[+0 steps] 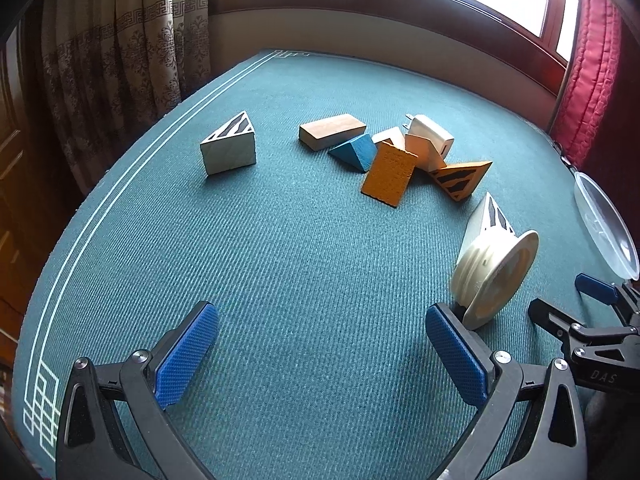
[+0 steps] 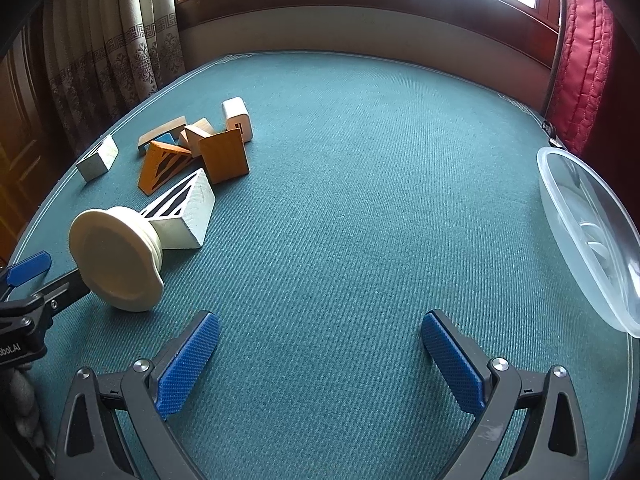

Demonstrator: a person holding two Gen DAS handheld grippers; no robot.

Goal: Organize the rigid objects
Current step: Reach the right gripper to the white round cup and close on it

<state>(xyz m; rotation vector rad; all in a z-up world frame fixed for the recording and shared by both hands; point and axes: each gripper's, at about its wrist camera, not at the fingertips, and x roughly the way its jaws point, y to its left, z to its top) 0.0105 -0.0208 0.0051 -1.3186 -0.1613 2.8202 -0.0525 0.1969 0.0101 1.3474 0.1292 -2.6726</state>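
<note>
Several rigid objects lie on a teal cloth table (image 1: pixel 280 260). A white striped wedge (image 1: pixel 230 146) stands apart at the left. A pile holds a brown block (image 1: pixel 332 130), a blue wedge (image 1: pixel 354 152), an orange slab (image 1: pixel 390 176), a white charger (image 1: pixel 430 130) and an orange striped wedge (image 1: pixel 460 180). A cream spool (image 1: pixel 494 276) lies on its side by another white striped wedge (image 1: pixel 486 216); both also show in the right wrist view, the spool (image 2: pixel 116 258) and the wedge (image 2: pixel 182 210). My left gripper (image 1: pixel 322 346) is open and empty. My right gripper (image 2: pixel 320 354) is open and empty.
A clear plastic container (image 2: pixel 588 240) sits at the table's right edge; it also shows in the left wrist view (image 1: pixel 604 224). Curtains (image 1: pixel 120 60) hang at the left, a red cushion (image 1: pixel 588 80) at the right, a window sill behind.
</note>
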